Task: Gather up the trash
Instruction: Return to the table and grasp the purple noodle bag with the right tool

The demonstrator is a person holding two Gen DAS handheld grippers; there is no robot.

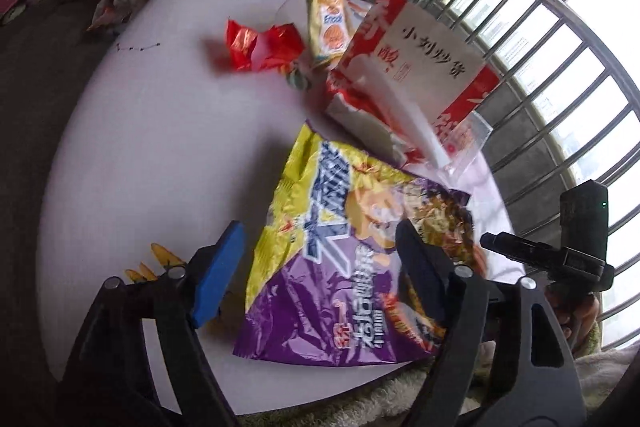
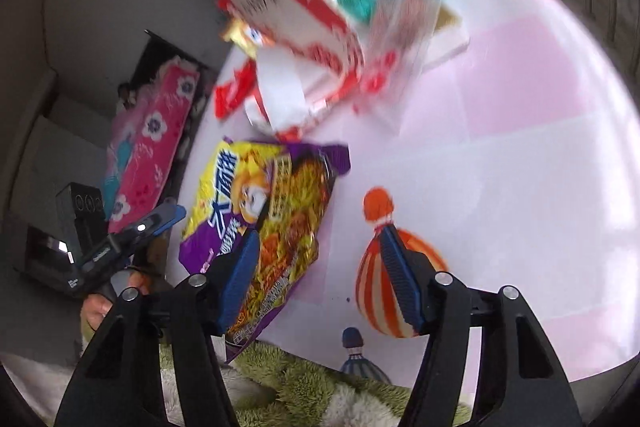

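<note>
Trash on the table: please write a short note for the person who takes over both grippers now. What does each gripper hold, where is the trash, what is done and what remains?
Left gripper: open, empty, fingers either side of the purple and yellow noodle bag.
Right gripper: open, empty, at the near right edge of the same bag.
Trash, all lying on the white table: the noodle bag nearest; behind it the torn red and white paper bag, a clear plastic bag, a small yellow biscuit packet and a crumpled red wrapper.
Done: nothing collected yet.
Left: pick up every piece, probably the noodle bag first. No bin is visible.
</note>
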